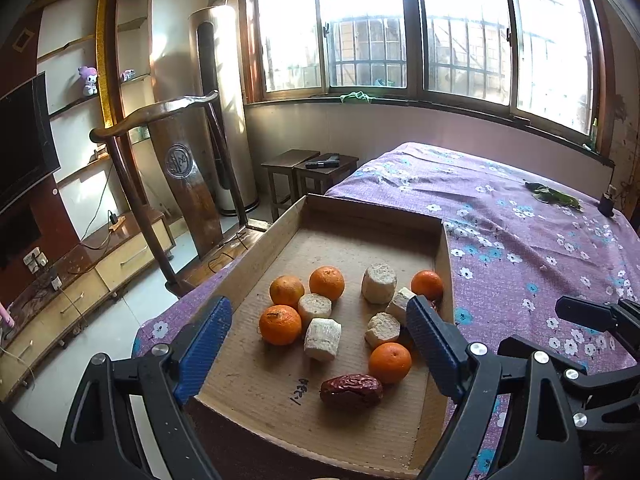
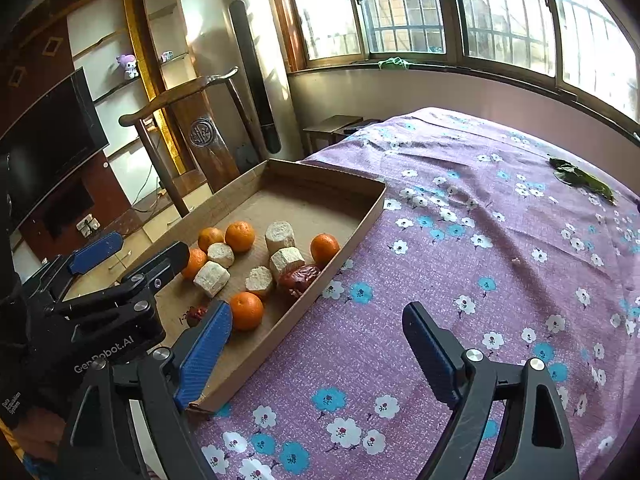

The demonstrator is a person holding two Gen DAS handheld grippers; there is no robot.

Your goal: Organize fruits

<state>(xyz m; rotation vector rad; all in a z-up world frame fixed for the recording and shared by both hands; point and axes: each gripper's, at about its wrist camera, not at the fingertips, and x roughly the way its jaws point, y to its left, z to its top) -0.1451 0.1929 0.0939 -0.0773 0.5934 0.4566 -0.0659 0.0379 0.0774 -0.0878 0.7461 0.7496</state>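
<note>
A shallow cardboard tray (image 1: 256,248) (image 2: 360,224) lies on a purple flowered cloth. It holds several oranges (image 1: 280,324) (image 2: 247,310), several pale peeled cane pieces (image 1: 322,338) (image 2: 211,278) and two red dates (image 1: 351,389) (image 2: 299,277). My left gripper (image 1: 320,344) is open and empty over the tray's near end, its blue pads either side of the fruit. My right gripper (image 2: 318,344) is open and empty above the cloth just right of the tray's near corner.
The cloth-covered table (image 2: 480,240) stretches right toward the windows, with a green leaf (image 2: 584,178) far right. A wooden chair (image 1: 160,168) and a TV cabinet (image 1: 80,272) stand left of the table. The left gripper body (image 2: 120,292) is left of the tray.
</note>
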